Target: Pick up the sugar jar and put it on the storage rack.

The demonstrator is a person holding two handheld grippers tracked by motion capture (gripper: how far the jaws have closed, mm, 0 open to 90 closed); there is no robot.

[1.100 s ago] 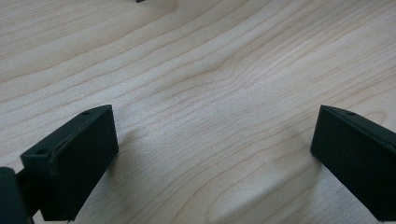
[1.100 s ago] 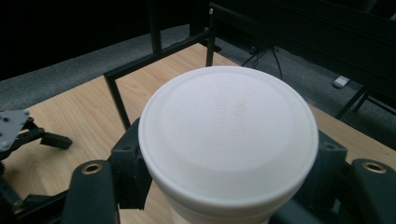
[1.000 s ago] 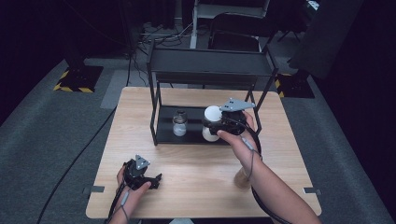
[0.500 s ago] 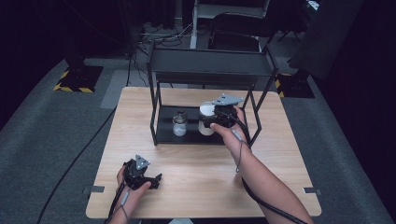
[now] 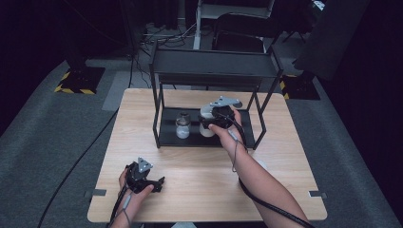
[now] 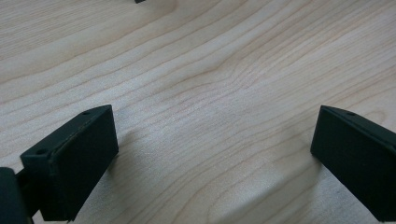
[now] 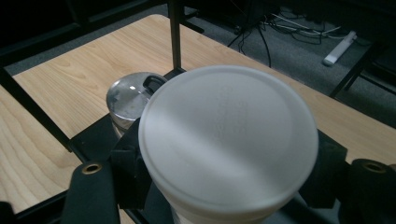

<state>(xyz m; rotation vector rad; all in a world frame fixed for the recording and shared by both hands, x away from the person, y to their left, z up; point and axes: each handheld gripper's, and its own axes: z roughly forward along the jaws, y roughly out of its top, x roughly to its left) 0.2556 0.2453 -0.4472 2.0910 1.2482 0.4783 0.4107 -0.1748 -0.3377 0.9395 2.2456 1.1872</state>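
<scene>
A white jar with a white lid (image 7: 229, 140) sits between the jaws of my right gripper (image 5: 212, 122), which is shut on it. The white jar (image 5: 206, 118) is at the lower shelf of a black metal rack (image 5: 214, 66) in the high view. To its left stands a small glass jar (image 5: 182, 126) with a metal lid (image 7: 126, 95). My left gripper (image 5: 142, 178) rests low over the wooden table (image 5: 190, 190) near its front left. Its black pads (image 6: 74, 158) stand wide apart, open, with bare wood between them.
The rack's black posts (image 7: 176, 32) rise close beside the held jar. A cable (image 5: 266, 202) trails from my right gripper along the forearm. Grey carpet (image 5: 57, 137) surrounds the table; cables and a power strip (image 7: 341, 44) lie on the floor behind.
My right gripper has carried the white jar left and forward, in under the rack onto its lower shelf beside the glass jar. The left gripper has stayed put.
</scene>
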